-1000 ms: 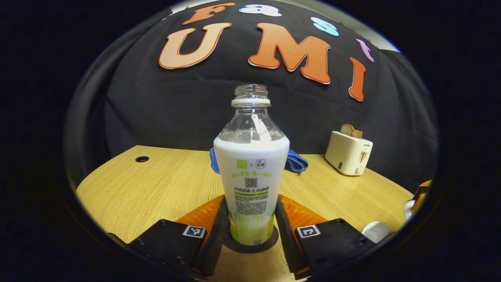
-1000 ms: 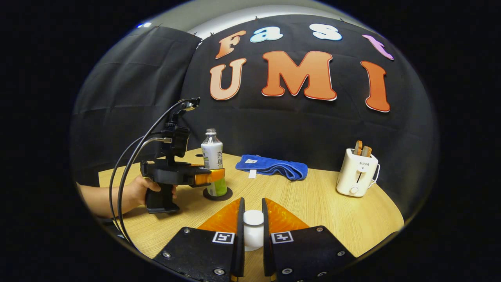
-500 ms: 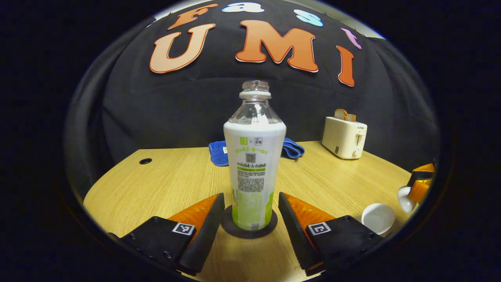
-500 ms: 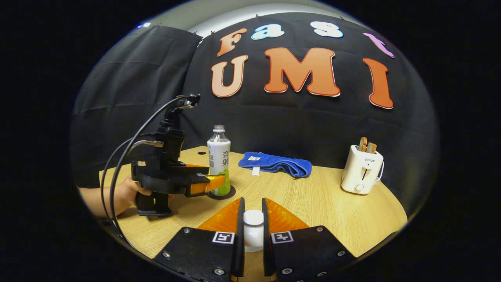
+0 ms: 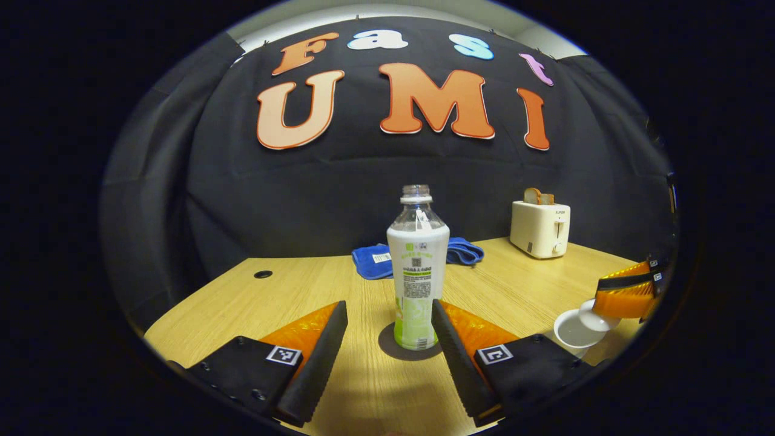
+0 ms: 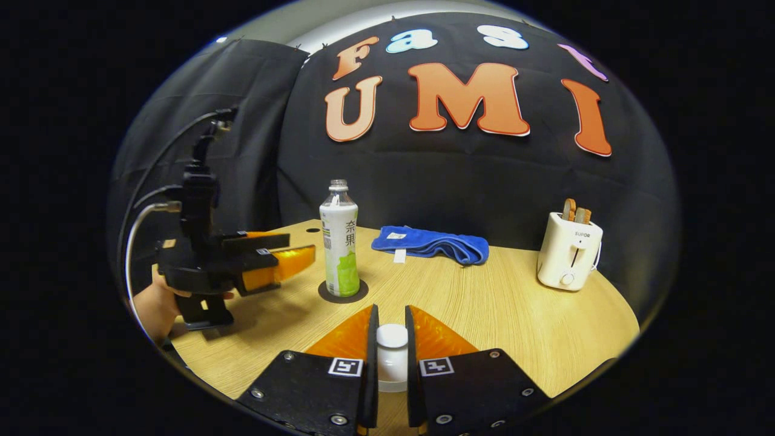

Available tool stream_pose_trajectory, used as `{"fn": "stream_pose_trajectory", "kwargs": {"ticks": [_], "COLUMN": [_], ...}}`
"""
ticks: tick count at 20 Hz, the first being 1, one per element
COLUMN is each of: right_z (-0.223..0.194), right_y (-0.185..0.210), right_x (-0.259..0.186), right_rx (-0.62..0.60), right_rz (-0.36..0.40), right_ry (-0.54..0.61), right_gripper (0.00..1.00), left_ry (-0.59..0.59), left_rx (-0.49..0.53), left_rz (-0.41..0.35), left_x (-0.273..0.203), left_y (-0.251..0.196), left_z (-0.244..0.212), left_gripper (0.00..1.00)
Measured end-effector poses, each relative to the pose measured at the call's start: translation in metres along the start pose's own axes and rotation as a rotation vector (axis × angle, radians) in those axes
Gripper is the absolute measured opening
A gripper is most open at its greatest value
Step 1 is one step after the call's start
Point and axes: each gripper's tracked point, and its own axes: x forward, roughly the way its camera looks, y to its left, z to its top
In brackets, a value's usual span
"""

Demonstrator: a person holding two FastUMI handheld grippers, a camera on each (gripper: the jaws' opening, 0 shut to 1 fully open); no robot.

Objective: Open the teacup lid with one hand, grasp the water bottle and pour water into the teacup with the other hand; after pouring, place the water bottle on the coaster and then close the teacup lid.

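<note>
The water bottle point(image 5: 418, 266) stands upright, uncapped, on the dark round coaster point(image 5: 407, 346) on the wooden table. My left gripper point(image 5: 387, 321) is open and drawn back from the bottle, touching nothing. In the right gripper view, the bottle point(image 6: 339, 248) and coaster point(image 6: 343, 292) sit at centre left, with the left gripper point(image 6: 301, 245) held by a hand point(image 6: 156, 303) to their left. My right gripper point(image 6: 390, 315) is shut on the white teacup lid point(image 6: 392, 354). The open white teacup point(image 5: 572, 332) sits at the right of the left gripper view, the lid point(image 5: 596, 307) just above its rim.
A blue towel point(image 6: 433, 242) lies behind the bottle near the back wall. A white toaster point(image 6: 569, 251) with bread in it stands at the back right. A small cable hole point(image 5: 263, 274) is in the table's far left part.
My left gripper has opened off the bottle and pulled back, leaving it on the coaster. My right gripper still holds the lid.
</note>
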Motion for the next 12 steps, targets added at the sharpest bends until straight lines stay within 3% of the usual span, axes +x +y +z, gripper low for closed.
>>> {"fn": "stream_pose_trajectory", "kwargs": {"ticks": [12], "right_z": [-0.022], "right_y": [0.001], "right_x": [0.017], "right_rx": [-0.022], "right_rz": [-0.034], "right_ry": [0.045], "right_gripper": [0.20], "left_ry": [-0.147], "left_rx": [0.003], "left_rz": [0.055], "left_x": [-0.037], "left_y": [0.010], "left_z": [0.046], "left_gripper": [0.88]}}
